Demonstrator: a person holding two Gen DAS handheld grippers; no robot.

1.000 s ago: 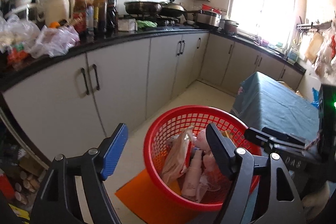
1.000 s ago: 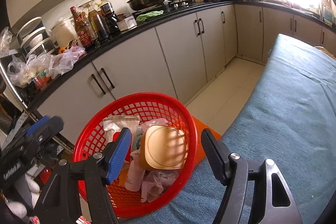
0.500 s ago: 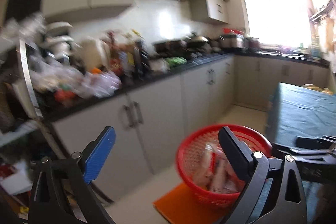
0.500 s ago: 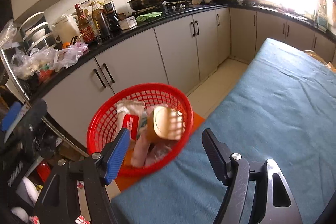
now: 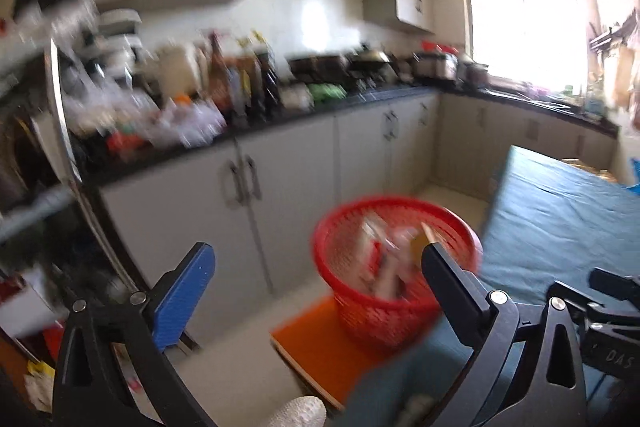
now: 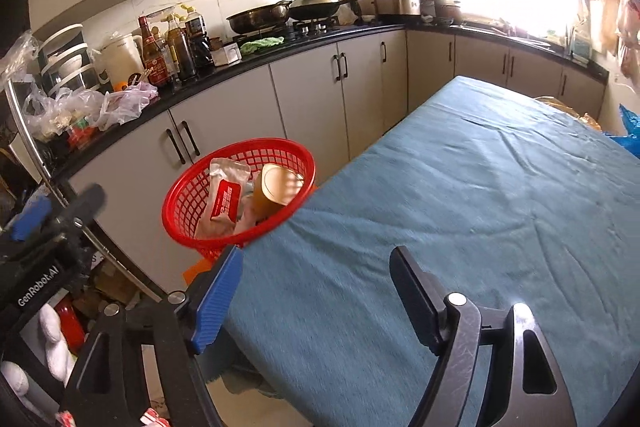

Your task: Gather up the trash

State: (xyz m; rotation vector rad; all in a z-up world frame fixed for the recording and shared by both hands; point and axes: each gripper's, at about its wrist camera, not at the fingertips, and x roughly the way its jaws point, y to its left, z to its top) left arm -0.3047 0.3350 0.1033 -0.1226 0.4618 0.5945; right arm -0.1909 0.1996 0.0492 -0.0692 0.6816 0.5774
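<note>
A red mesh basket [image 6: 176, 199] stands past the table's near-left corner and holds trash: a red-and-white packet [image 6: 224, 203], a tan cup [image 6: 280, 187] on its side and other wrappers. My right gripper [image 6: 316, 291] hangs over the teal-covered table [image 6: 460, 187], back from the basket, its jaws opening with nothing between them. In the blurred left wrist view the basket [image 5: 400, 311] sits on an orange board [image 5: 316, 347]. My left gripper [image 5: 316, 275] is well short of it, jaws opening wide and empty. The left gripper [image 6: 56, 213] also shows at the right view's left edge.
Grey cabinets [image 6: 312, 95] under a black counter [image 6: 224, 77] run along the far side, crowded with bottles, plastic bags, pans and a rice cooker. A metal rack [image 6: 28, 131] stands at the left. A white-gloved hand [image 6: 52, 339] shows low left. Floor lies between cabinets and table.
Both grippers have drawn back from the basket, which now looks smaller and farther off. Both pairs of jaws stand wider. The tan cup lies among the trash in the basket.
</note>
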